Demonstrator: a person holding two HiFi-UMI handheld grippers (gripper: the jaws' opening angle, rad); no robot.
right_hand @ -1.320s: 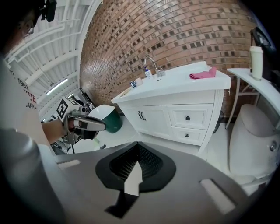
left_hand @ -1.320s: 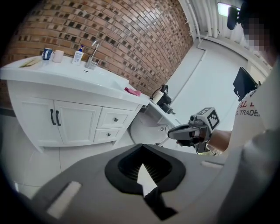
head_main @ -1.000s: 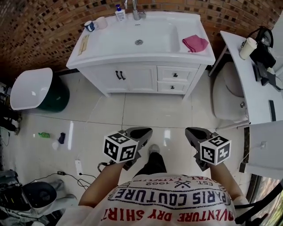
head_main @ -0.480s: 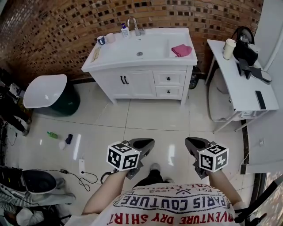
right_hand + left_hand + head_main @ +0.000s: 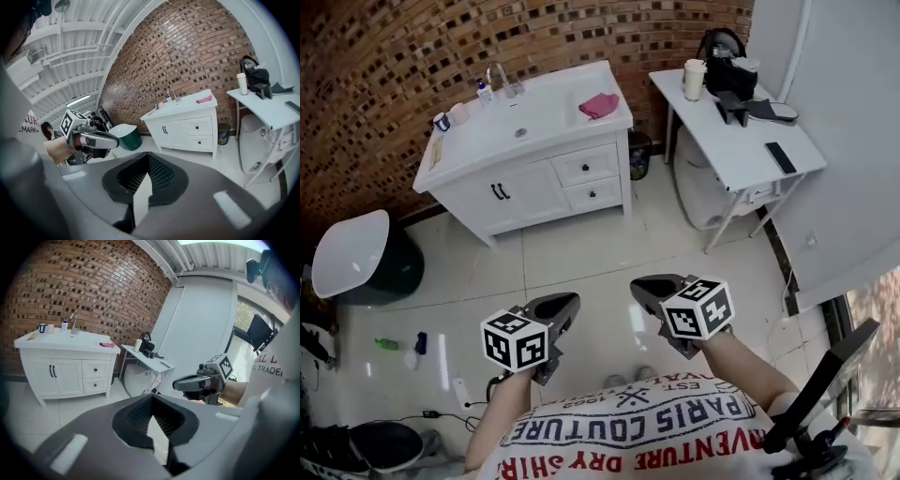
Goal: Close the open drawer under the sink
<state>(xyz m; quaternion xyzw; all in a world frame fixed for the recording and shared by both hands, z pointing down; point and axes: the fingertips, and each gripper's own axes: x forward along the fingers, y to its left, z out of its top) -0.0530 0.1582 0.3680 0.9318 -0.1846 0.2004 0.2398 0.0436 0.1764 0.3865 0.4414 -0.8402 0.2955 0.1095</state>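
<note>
Two small drawers point(image 5: 584, 165) sit stacked at the right end of a white sink vanity point(image 5: 525, 192), in the upper left of the head view. Both fronts look flush with the cabinet face (at this range neither one stands out from it). Double doors with dark handles fill the vanity's left part. On its white top a faucet point(image 5: 502, 80) stands at the back by the brick wall point(image 5: 384, 66), and a pink cloth point(image 5: 598, 105) lies near the right edge, above the drawers. A small waste bin point(image 5: 639, 153) stands just beside the vanity's right side. Further right is a white table point(image 5: 741, 141) with a paper cup point(image 5: 695, 79) and a dark phone point(image 5: 779, 157) on it. A dark green bin point(image 5: 394, 272) stands on the floor to the vanity's left.

The person stands well apart from the vanity on the pale tiled floor point(image 5: 581, 253), holding both tools low in front of a printed shirt. The left gripper point(image 5: 562, 305) and right gripper point(image 5: 645, 289) point out over the floor. In each gripper's own view the jaws are together at the tips, with nothing between them.
</note>
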